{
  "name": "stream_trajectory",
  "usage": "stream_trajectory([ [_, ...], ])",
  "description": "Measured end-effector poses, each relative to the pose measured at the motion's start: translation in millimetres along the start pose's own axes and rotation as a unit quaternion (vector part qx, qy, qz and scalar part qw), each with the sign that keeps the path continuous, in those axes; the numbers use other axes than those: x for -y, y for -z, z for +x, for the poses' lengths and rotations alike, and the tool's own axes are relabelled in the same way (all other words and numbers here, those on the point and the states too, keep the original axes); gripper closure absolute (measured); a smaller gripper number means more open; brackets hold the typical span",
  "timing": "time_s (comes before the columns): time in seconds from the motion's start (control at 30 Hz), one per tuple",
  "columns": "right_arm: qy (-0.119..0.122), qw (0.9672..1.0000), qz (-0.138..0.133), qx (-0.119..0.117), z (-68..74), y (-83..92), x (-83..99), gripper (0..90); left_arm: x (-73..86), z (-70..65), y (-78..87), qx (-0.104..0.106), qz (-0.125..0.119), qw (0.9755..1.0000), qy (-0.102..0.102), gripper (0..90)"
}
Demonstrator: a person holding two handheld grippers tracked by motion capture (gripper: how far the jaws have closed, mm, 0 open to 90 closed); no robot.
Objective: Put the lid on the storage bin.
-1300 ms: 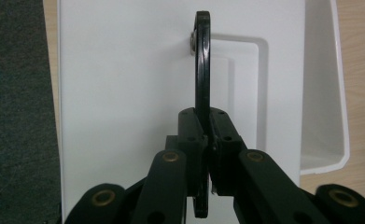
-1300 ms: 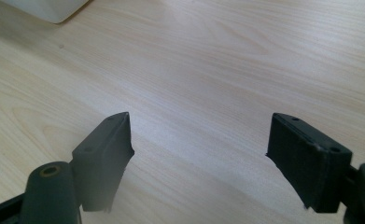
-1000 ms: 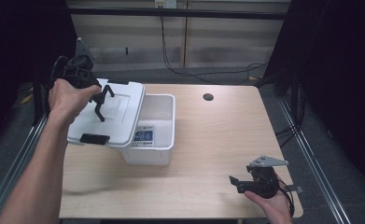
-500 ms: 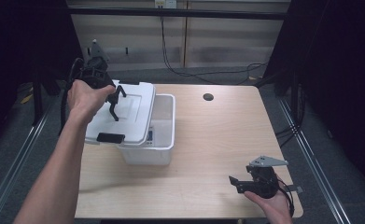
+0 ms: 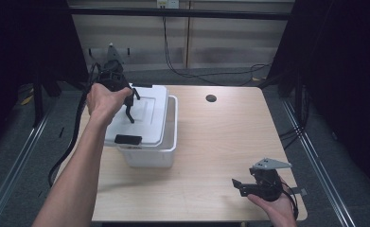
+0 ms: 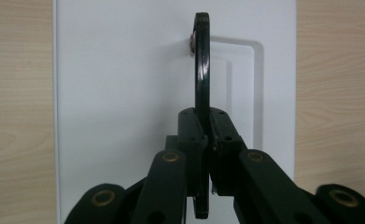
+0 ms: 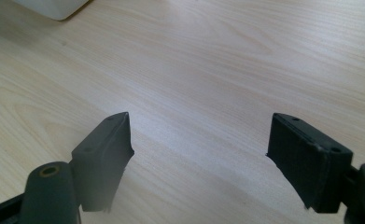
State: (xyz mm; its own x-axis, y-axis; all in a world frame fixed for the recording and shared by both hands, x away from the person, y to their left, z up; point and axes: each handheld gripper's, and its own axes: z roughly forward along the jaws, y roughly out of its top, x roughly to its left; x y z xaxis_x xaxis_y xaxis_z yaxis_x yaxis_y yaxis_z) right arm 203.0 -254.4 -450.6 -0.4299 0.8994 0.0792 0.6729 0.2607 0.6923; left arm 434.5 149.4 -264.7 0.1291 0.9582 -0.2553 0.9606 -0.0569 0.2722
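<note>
Clamped jaws of the left gripper (image 6: 207, 154) pinch the thin black loop handle (image 6: 201, 65) of a flat white rectangular plastic lid (image 5: 145, 116), which sits at upper left of the high view, askew over a white plastic bin (image 5: 166, 153). At lower right, the right gripper (image 7: 199, 154) rests with jaws apart above the pale wooden table (image 5: 220, 142).

A: Counting it out — one white bin (image 5: 149, 153) on the one wooden table (image 5: 220, 142), one white lid (image 5: 147, 111) over it.

B: Lid fittings?

A: One black handle (image 6: 201, 65) and two black latches, one at the near edge (image 5: 128, 139), one at the far edge (image 5: 142, 86).

B: Grippers?

A: Two — one left gripper (image 6: 207, 140), one right gripper (image 7: 199, 149). One round hole (image 5: 211, 98) in the tabletop, too.
</note>
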Motion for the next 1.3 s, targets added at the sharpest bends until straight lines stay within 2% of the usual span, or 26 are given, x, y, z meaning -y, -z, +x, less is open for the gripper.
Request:
stream_trajectory([
  [0.13, 0.002, 1.0, 0.003, 0.002, 0.7, -0.5, -0.2, 21.0, 0.4, -2.4, -2.8, 0.003, 0.004, 1.0, -0.005, 85.2],
  [0.2, 0.001, 1.0, 0.004, 0.002, 1.0, -0.3, -0.3, 21.0, 1.0, -2.3, -4.0, 0.003, 0.002, 1.0, -0.001, 85.2],
  [0.23, 0.001, 1.0, 0.004, 0.002, 0.9, -0.4, -0.3, 21.0, 1.5, -2.5, -5.0, 0.007, -0.001, 0.9999, 0.007, 85.2],
  [0.33, 0.002, 1.0, 0.004, 0.003, 1.2, -0.3, -0.3, 21.0, 1.9, -3.7, -7.5, 0.005, 0.004, 1.0, -0.001, 85.1],
  [0.37, 0.002, 1.0, 0.004, 0.003, 1.2, -0.3, -0.3, 21.0, 2.0, -4.3, -8.5, 0.004, 0.002, 1.0, 0.002, 85.1],
  [0.4, 0.003, 1.0, 0.004, 0.003, 1.3, -0.3, -0.1, 21.0, 2.0, -4.8, -10.0, 0.008, 0.002, 1.0, 0.001, 85.1],
  [0.43, 0.003, 1.0, 0.005, 0.003, 1.4, -0.4, -0.2, 21.0, 1.8, -5.9, -11.6, 0.02, 0.002, 0.9998, 0.008, 85.1],
  [0.47, 0.003, 1.0, 0.005, 0.003, 1.4, -0.4, -0.2, 21.0, 1.8, -5.9, -11.6, 0.02, 0.002, 0.9998, 0.008, 85.2],
  [0.5, 0.003, 1.0, 0.005, 0.002, 1.3, -0.5, -0.3, 21.0, 1.2, -7.6, -12.0, 0.033, -0.003, 0.9994, 0.012, 85.2],
  [0.57, 0.003, 1.0, 0.005, 0.002, 1.4, -0.4, -0.2, 20.9, 1.1, -7.6, -12.4, 0.036, -0.004, 0.9992, 0.014, 85.2],
  [0.7, 0.004, 1.0, 0.003, 0.002, 1.2, -0.3, -0.1, 21.0, 0.5, -7.0, -16.6, 0.039, -0.002, 0.9991, 0.016, 85.2],
  [0.87, 0.006, 1.0, 0.002, 0.001, 1.3, -0.2, 0.0, 21.0, 1.5, -8.8, -20.0, 0.032, -0.016, 0.9989, 0.028, 85.2],
  [0.97, 0.005, 1.0, 0.003, 0.001, 1.7, 0.0, 0.0, 21.0, 2.1, -9.2, -23.6, 0.034, -0.007, 0.9992, 0.021, 85.1],
  [1.1, 0.005, 1.0, 0.003, 0.001, 1.7, 0.1, 0.1, 21.1, 4.3, -10.0, -29.0, 0.029, -0.01, 0.9991, 0.028, 85.1],
  [1.23, 0.005, 1.0, 0.004, 0.001, 1.7, 0.0, 0.0, 21.1, 6.0, -7.8, -36.0, 0.043, -0.007, 0.9983, 0.04, 85.1],
  [1.3, 0.006, 1.0, 0.003, 0.001, 1.9, 0.0, 0.0, 21.2, 6.7, -5.8, -38.3, 0.041, -0.002, 0.9985, 0.036, 85.1],
])
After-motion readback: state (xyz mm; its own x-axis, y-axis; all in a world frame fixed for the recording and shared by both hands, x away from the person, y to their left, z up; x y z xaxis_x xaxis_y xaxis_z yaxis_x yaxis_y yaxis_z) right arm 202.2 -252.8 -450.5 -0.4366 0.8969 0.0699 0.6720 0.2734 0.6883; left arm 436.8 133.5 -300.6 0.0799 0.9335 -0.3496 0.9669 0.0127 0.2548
